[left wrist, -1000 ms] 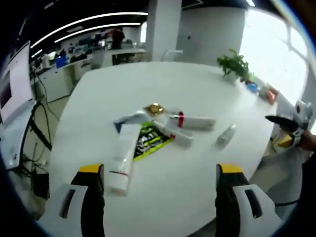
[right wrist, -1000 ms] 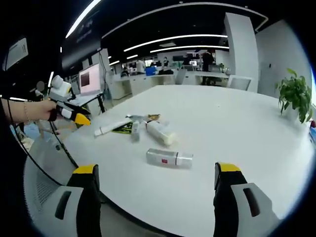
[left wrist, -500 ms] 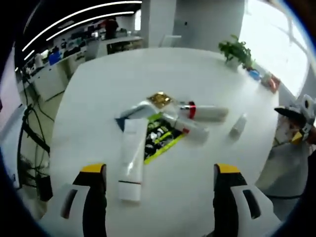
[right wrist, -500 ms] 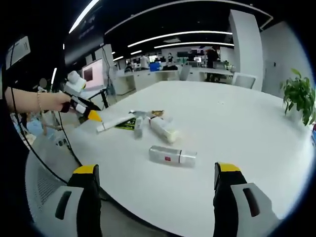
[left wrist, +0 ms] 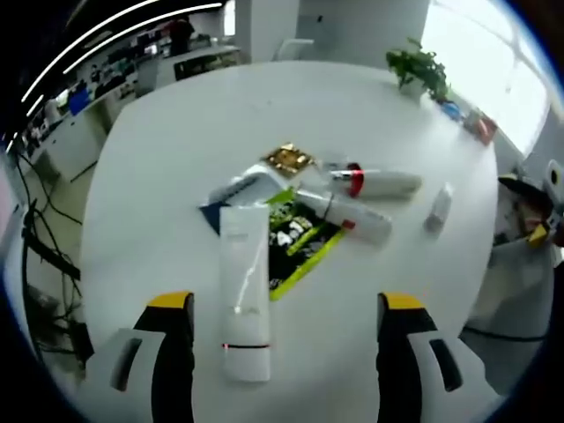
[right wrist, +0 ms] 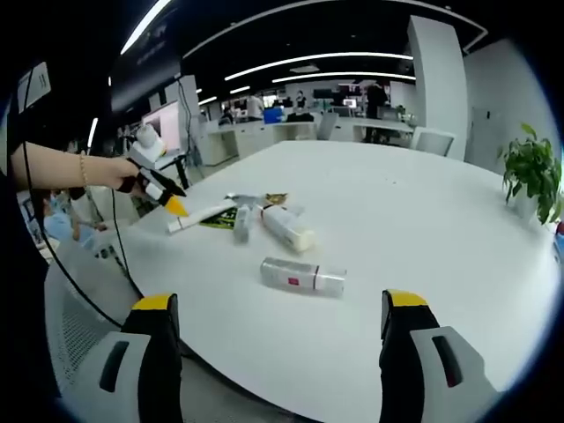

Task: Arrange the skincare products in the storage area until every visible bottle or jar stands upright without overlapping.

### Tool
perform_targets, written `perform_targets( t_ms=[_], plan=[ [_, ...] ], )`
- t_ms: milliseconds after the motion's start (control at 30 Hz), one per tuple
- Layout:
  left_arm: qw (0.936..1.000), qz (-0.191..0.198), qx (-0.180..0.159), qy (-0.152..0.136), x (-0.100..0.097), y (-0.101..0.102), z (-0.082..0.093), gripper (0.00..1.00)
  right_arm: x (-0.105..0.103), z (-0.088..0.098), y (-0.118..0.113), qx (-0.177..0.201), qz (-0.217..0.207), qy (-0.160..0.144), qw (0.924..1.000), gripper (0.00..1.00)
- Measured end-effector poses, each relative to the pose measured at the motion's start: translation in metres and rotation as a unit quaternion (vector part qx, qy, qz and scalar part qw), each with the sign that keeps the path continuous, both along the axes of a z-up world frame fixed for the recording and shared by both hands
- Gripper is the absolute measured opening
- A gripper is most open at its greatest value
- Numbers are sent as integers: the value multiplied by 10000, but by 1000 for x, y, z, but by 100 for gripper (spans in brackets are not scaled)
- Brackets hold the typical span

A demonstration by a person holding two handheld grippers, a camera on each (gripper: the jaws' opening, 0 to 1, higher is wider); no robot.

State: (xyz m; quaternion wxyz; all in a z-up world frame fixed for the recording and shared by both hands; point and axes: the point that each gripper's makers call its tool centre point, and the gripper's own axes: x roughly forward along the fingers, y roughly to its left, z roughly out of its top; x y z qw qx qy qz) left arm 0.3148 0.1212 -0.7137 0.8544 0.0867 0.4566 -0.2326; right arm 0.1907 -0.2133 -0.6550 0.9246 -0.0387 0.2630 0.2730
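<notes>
We hold the left gripper (left wrist: 284, 352) above the near edge of the round white table (left wrist: 176, 150), its two jaws spread wide with nothing between them; just beyond the jaws a long white tube (left wrist: 244, 300) lies flat, its crimped end toward us. The far end of that tube rests on a black and lime-green sachet (left wrist: 295, 247), and a second white tube with a blue end (left wrist: 240, 190) lies at an angle behind it; a small gold foil packet (left wrist: 286, 159) sits at the far side of the heap. Two bottles lie on their sides to the right of it: one with a red band (left wrist: 379, 184), and a cream one (left wrist: 348, 216) crossing the sachet's corner; a small clear bottle (left wrist: 438, 209) lies apart from them, nearer the table's right edge. A potted plant (left wrist: 421, 67) stands at the far edge.

In the right gripper view we see the right gripper (right wrist: 280, 352) with its jaws also spread and empty, well back from the products; the small clear bottle (right wrist: 302, 276) lies on its side nearest to it, and the cream bottle (right wrist: 287, 229) lies beyond. At the left of that view a hand (right wrist: 106, 172) holds the left gripper (right wrist: 172, 204) with its yellow tips just beside the end of the long white tube (right wrist: 198, 216); no product stands upright.
</notes>
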Motion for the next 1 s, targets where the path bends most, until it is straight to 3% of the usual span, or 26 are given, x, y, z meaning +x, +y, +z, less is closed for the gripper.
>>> perform_targets(
  t_ms=[467, 667, 767, 867, 1000],
  plan=[
    [9965, -438, 330, 626, 16, 0, -23, 66, 2, -3, -5, -56, -98, 68, 9999, 92],
    [9943, -586, 453, 769, 28, 0, -34, 62, 1, -3, -5, -97, -114, 100, 9998, 92],
    [9928, -642, 539, 860, 34, 9, -39, 58, 1, -5, -5, -126, -97, 131, 9998, 92],
    [9887, -598, 849, 1078, 35, 22, -41, 52, 1, -6, -4, -128, -86, 157, 9998, 92],
    [9876, -564, 866, 1182, 48, 26, -45, 48, 0, -7, -3, -148, -82, 194, 9997, 92]
  ],
)
